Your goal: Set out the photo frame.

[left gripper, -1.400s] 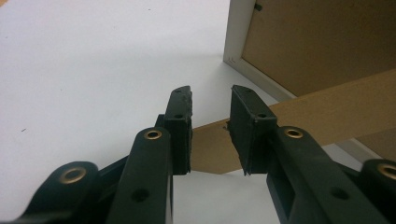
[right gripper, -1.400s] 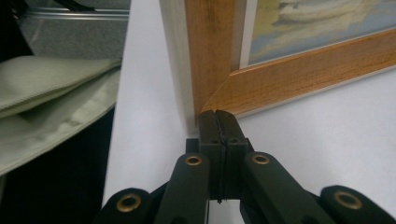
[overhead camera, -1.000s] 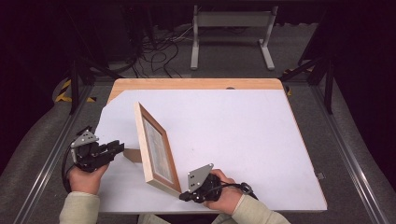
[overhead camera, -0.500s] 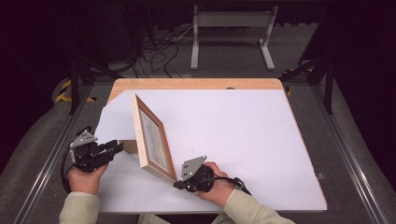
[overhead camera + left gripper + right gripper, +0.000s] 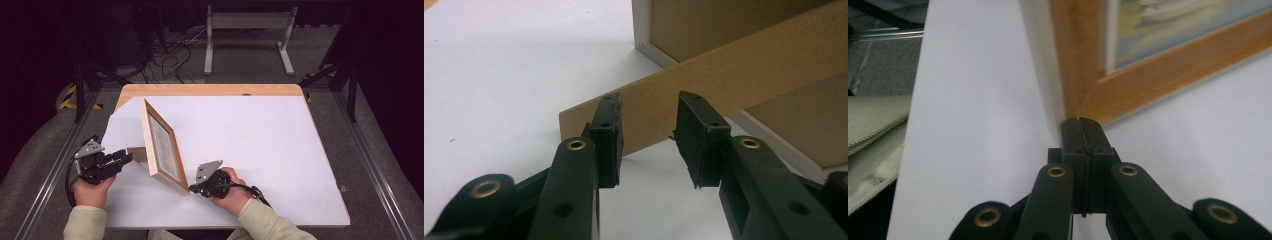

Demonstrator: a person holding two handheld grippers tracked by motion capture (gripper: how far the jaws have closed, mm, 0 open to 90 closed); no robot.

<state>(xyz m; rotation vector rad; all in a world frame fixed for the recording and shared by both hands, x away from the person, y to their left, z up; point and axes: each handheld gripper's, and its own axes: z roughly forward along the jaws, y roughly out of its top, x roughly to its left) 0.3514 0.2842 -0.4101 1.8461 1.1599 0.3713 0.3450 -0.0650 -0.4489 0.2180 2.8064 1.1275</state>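
A wooden picture frame (image 5: 162, 147) stands upright on the white table (image 5: 260, 150), picture side facing right. Its brown board stand (image 5: 137, 153) sticks out behind it to the left. My left gripper (image 5: 126, 157) is level with that stand (image 5: 749, 75). Its jaws have just been opening; the stand's edge lies at the fingertips (image 5: 606, 125) and the pads do not press on it (image 5: 649, 120). My right gripper (image 5: 192, 189) is shut with nothing in it, its tips (image 5: 1081, 122) against the near bottom corner of the frame (image 5: 1148, 80).
The table's wooden rim (image 5: 210, 90) runs along the far side. Beyond it on the floor are a metal stand (image 5: 247, 20) and loose cables (image 5: 175, 50). Metal rails (image 5: 372, 165) flank the table.
The right gripper has slid left and a little away, and the frame's near corner has shifted left with it. The left hand has stayed where it was.
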